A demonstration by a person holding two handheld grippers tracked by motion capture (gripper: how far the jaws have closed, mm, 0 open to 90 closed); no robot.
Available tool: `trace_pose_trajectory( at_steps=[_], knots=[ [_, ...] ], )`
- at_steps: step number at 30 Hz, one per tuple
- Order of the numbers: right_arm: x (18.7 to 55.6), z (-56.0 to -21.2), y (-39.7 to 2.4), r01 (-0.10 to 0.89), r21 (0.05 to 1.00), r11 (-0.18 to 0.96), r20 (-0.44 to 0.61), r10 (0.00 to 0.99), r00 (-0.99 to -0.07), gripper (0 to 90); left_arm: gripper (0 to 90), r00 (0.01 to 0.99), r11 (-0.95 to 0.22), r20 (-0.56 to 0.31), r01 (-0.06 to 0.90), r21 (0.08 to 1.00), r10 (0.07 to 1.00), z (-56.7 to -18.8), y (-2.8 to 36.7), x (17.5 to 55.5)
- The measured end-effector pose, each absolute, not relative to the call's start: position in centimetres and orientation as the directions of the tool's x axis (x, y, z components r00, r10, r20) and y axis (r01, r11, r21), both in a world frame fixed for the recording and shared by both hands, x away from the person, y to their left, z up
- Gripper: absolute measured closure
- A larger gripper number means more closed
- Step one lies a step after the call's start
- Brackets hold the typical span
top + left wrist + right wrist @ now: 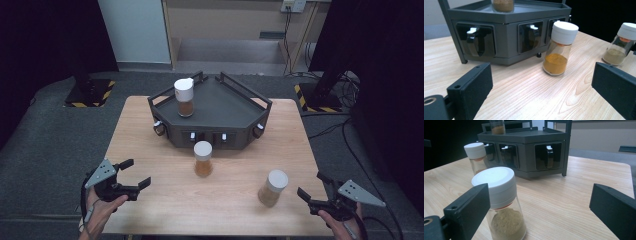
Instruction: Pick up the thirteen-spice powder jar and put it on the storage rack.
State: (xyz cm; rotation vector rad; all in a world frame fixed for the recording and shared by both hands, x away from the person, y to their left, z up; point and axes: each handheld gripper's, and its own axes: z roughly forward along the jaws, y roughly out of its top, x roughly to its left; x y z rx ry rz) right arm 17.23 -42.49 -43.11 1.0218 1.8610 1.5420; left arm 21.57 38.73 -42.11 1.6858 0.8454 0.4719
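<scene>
My left gripper (pixel 135 174) sits at the near left of the wooden table (pixel 150 135), jaws spread wide, nothing between them; my right gripper (pixel 314 186) sits at the near right edge, jaws likewise wide apart and holding nothing. The pale-powder jar (pixel 273 188), white-capped, stands tilted on the table just left of my right gripper; in the right gripper view this jar (pixel 502 202) stands close before my left-hand jaw, partly behind it, not gripped. The orange-powder jar (pixel 203 158) stands upright at table centre, just in front of the dark rack (pixel 235 107); in the left gripper view it (pixel 559 48) lies ahead between my jaws, well apart from them. A third jar (pixel 184 97), brown contents, stands on the rack's top tray, left side. Rack front shows small compartments with white-tabbed holders (pixel 475 40).
</scene>
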Motion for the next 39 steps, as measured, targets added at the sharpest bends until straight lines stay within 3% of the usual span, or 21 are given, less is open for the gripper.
trace_pose_trajectory(
  at_steps=[17, 39],
  knots=[
    [17.28, -43.18, -42.55, 0.229, 0.971, 0.062, 0.086, 0.808, -0.583, 3.7, 2.3, 0.652, -0.178, -0.058, 0.290, 0.940, 0.756, -42.62, 38.19, 21.29],
    [17.25, -43.20, -42.51, 0.228, 0.971, 0.070, 0.079, 0.809, -0.583, 3.8, 2.4, 0.661, -0.129, -0.102, 0.292, 0.948, 0.744, -43.12, 38.77, 21.48]
  ],
)
